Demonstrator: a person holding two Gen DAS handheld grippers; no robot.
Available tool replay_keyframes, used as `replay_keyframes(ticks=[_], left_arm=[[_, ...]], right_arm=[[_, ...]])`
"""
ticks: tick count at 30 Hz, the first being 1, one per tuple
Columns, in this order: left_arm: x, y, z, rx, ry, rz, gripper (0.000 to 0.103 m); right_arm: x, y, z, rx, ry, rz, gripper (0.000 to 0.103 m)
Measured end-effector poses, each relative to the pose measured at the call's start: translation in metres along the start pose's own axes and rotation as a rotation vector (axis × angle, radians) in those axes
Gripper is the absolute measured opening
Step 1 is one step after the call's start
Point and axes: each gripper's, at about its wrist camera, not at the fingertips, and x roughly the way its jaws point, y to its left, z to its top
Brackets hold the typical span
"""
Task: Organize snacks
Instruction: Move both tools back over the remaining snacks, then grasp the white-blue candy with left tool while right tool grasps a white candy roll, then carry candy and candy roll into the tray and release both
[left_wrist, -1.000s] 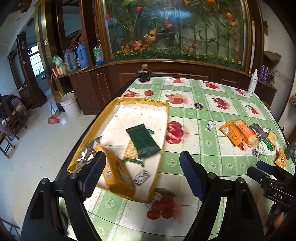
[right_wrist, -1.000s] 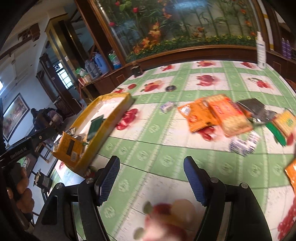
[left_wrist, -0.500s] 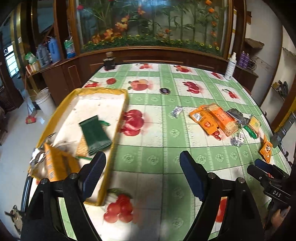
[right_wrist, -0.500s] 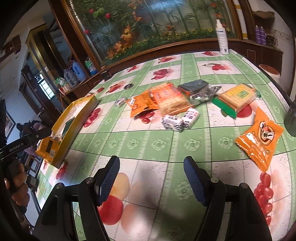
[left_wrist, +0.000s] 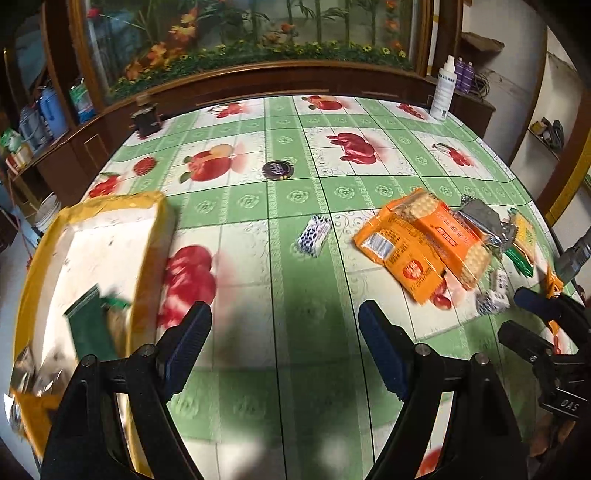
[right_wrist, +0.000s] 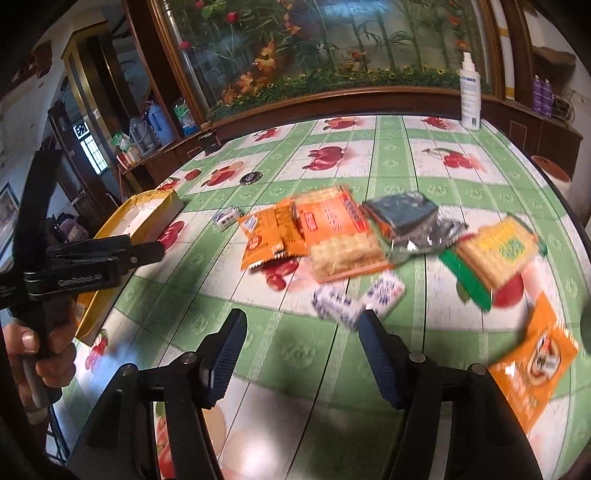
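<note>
green and white squares with printed fruit cover the table (left_wrist: 295, 266), and the snacks lie in a loose heap toward its right side. an orange cracker pack (right_wrist: 338, 236) sits at the middle of the heap, touching a smaller orange packet (right_wrist: 266, 236) on its left and a crumpled silver wrapper (right_wrist: 410, 221) on its right. a yellow cracker pack (right_wrist: 496, 251) lies further right, with an orange sachet (right_wrist: 532, 365) nearer, apart from it. two small blue-and-white sweets (right_wrist: 354, 299) rest just in front of the heap, and one more blue-and-white sweet (left_wrist: 314, 235) lies alone between the heap and the yellow tray (left_wrist: 147, 240) on the left. a dark green packet (left_wrist: 90, 325) lies inside that tray.

the left gripper (left_wrist: 284, 341) hangs above bare cloth, its jaws wide apart with nothing between them. the right gripper (right_wrist: 303, 354) is over the cloth just short of the two sweets, its jaws closing, still apart and empty. a hand (right_wrist: 44, 354) holds the left tool's grip at the left edge. a white spray bottle (right_wrist: 470, 92) stands at the far edge.
</note>
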Motion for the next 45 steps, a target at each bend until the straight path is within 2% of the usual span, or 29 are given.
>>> replay_keyframes(ticks=[1,4,10,13,14,16,17,18,19,24,26,29,36,45], left_arm=[[0.007,0.0,0.005,0.002,0.004,0.004,0.082],[0.024,0.0,0.016,0.01,0.009,0.002,0.082],[0.056,-0.003,0.03,0.016,0.034,0.001,0.082],[0.066,-0.005,0.031,0.014,0.041,-0.009,0.081],[0.067,-0.005,0.031,0.003,0.025,-0.024,0.076],[0.066,-0.005,0.032,-0.005,0.02,-0.057,0.063],[0.065,-0.008,0.033,-0.001,0.013,-0.057,0.047],[0.064,-0.009,0.033,0.001,0.01,-0.065,0.021],[0.063,-0.009,0.033,0.003,0.01,-0.067,0.016],[0.053,0.0,0.024,-0.032,0.033,-0.101,0.016],[0.04,0.005,0.016,-0.057,0.024,-0.108,0.016],[0.015,0.012,0.004,-0.085,-0.004,-0.101,0.016],[-0.036,0.026,-0.032,-0.154,-0.045,-0.073,0.016],[-0.069,0.041,-0.064,-0.174,-0.049,0.034,0.016]], right_arm=[[0.003,0.0,0.005,-0.014,0.002,-0.006,0.064],[0.015,-0.002,0.014,-0.044,0.024,-0.018,0.052],[0.04,0.0,0.013,-0.099,0.093,-0.018,0.046],[0.043,0.002,0.01,-0.118,0.098,-0.03,0.034],[0.042,0.002,0.009,-0.122,0.099,-0.033,0.025],[0.042,0.004,0.008,-0.136,0.1,-0.054,0.02],[0.042,0.004,0.008,-0.141,0.102,-0.057,0.017],[0.041,0.005,0.008,-0.146,0.103,-0.063,0.016],[0.041,0.006,0.007,-0.15,0.102,-0.065,0.015],[0.035,0.004,0.005,-0.098,0.099,-0.014,0.015],[0.028,0.001,0.004,-0.057,0.085,0.021,0.015],[0.013,0.004,0.002,-0.033,0.052,0.028,0.015],[-0.008,0.022,-0.001,-0.009,0.016,0.075,0.015],[-0.021,0.058,-0.004,-0.017,-0.001,0.162,0.014]])
